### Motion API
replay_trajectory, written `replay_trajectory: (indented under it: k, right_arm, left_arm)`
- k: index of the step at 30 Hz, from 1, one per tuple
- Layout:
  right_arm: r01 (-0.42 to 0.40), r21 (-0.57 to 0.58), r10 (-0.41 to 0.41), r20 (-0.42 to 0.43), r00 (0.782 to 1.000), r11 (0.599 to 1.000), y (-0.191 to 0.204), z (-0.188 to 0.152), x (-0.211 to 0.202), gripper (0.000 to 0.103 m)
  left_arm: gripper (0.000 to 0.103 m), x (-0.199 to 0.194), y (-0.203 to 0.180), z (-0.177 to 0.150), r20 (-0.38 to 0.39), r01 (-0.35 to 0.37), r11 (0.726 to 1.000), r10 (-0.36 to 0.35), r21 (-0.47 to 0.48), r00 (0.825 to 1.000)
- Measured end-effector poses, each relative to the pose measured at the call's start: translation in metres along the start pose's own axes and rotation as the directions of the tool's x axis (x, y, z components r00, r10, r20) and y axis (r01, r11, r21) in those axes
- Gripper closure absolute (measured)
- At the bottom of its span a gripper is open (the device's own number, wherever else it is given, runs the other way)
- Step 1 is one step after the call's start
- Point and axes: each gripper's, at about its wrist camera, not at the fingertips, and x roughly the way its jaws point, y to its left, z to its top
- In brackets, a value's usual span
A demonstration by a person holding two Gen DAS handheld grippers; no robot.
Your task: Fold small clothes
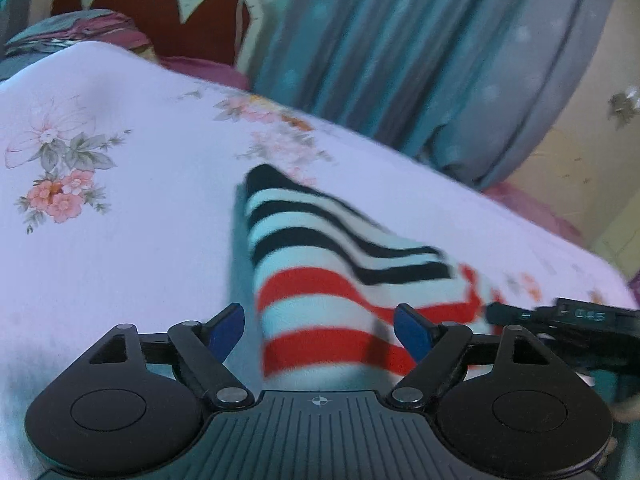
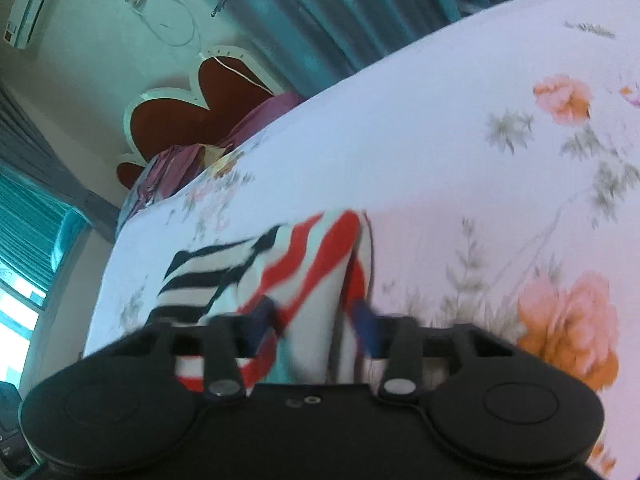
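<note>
A small striped garment [image 1: 320, 280], white with black bands at the far end and red bands near me, lies on a white flowered bedsheet [image 1: 120, 240]. My left gripper [image 1: 320, 328] is open, its blue fingertips [image 1: 226, 330] on either side of the garment's near red-striped end. In the right wrist view the same garment [image 2: 256, 272] is bunched and partly folded over. My right gripper [image 2: 316, 320] is open, its blue fingertips [image 2: 366, 326] astride the red-striped cloth. The view is blurred. The right gripper's black body [image 1: 568, 320] shows at the garment's right edge in the left wrist view.
A dark red headboard [image 1: 168, 4] with a cream rim and purple pillows [image 1: 80, 30] stand at the bed's far end. Teal and grey curtains [image 1: 420, 48] hang beyond the bed's far side. An air conditioner [image 2: 32, 4] is on the wall.
</note>
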Motion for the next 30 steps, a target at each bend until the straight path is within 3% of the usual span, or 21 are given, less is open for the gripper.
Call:
replay_trajectory:
  k: [1, 5, 8, 12, 16, 23, 26, 30]
  right_arm:
    - [0.012, -0.017, -0.012, 0.007, 1.0, 1.0, 0.002, 0.002, 0.003, 0.09]
    - [0.039, -0.131, -0.035, 0.029, 0.999, 0.991, 0.014, 0.005, 0.011, 0.092]
    - [0.116, -0.229, -0.105, 0.06, 0.993, 0.966, 0.021, 0.005, 0.022, 0.093]
    - [0.157, -0.256, -0.15, 0.05, 0.987, 0.954, 0.022, 0.004, 0.03, 0.091]
    - [0.125, -0.234, -0.114, 0.063, 0.992, 0.964, 0.028, 0.001, -0.001, 0.081]
    - [0.059, -0.235, -0.051, 0.042, 0.998, 0.97, 0.032, -0.042, -0.059, 0.077]
    - [0.061, -0.19, -0.055, 0.038, 0.998, 0.98, 0.026, -0.058, -0.073, 0.077]
    - [0.053, -0.173, -0.053, 0.008, 0.999, 0.983, 0.025, -0.076, -0.077, 0.087]
  left_arm:
    - [0.022, 0.006, 0.002, 0.0, -0.01, -0.016, 1.0, 0.016, -0.012, 1.0]
    - [0.022, 0.019, 0.01, -0.005, -0.013, -0.045, 0.998, 0.044, -0.05, 0.999]
    - [0.02, 0.02, 0.006, -0.01, 0.014, -0.061, 0.998, 0.062, -0.033, 0.998]
    - [0.02, 0.009, 0.002, -0.011, 0.016, -0.064, 0.997, 0.064, -0.048, 0.998]
    - [0.02, -0.015, 0.001, -0.02, 0.025, -0.042, 0.999, 0.043, -0.028, 0.999]
    - [0.02, -0.047, -0.002, -0.049, 0.025, -0.043, 0.999, 0.043, -0.005, 0.999]
    - [0.02, -0.051, -0.004, -0.061, 0.011, -0.052, 0.999, 0.052, -0.003, 0.999]
    - [0.02, -0.047, -0.003, -0.071, 0.009, -0.059, 0.998, 0.059, -0.007, 0.998]
